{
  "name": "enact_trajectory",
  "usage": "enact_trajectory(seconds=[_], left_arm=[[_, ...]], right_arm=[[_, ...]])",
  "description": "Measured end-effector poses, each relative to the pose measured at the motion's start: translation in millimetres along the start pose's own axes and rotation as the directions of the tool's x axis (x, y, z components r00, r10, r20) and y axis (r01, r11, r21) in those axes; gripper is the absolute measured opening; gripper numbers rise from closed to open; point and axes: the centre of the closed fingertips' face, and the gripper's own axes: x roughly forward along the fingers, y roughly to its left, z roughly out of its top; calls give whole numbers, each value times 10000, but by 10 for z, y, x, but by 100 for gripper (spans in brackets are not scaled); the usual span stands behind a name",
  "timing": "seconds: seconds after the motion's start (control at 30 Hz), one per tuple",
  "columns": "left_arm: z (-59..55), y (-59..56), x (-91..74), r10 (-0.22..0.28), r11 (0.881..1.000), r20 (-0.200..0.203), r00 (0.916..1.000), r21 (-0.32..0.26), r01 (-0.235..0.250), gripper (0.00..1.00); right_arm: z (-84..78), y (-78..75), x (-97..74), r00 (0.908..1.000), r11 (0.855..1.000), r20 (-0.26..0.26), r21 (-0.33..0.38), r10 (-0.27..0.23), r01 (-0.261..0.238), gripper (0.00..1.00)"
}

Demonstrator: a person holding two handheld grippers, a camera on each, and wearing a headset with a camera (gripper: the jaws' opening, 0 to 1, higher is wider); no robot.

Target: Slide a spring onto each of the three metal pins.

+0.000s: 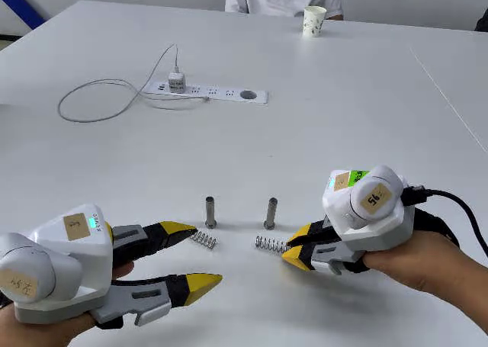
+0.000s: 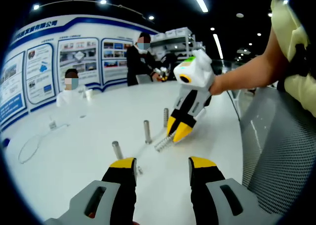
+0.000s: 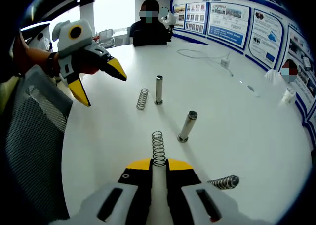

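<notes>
On the white table (image 1: 320, 118) we count three upright pins (image 2: 147, 131), all bare, nothing done yet. Right gripper (image 1: 290, 249) is clamped on one spring (image 1: 268, 245) near the pins. Left gripper (image 1: 206, 254) jaws are apart, a loose spring (image 1: 203, 239) just beside it. All three still to do.

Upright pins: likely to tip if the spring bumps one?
Likely: each pin is tall, thin, standing on a small base. Being metal, it may shrug off the light spring. Once down, its round body would probably roll.
</notes>
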Motion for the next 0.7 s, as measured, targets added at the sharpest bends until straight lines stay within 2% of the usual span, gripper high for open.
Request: enact_trajectory(seconds=[0.33, 0.7], left_arm=[[-6, -126, 199, -712, 9963, -265, 9971, 455, 724, 43], [20, -228, 330, -1261, 9853, -522, 9906, 1092, 1312, 41]], right_arm=[[128, 109, -189, 9999, 9988, 52, -479, 119, -116, 11], [350, 366, -333, 9968, 9933, 159, -857, 788, -772, 11]])
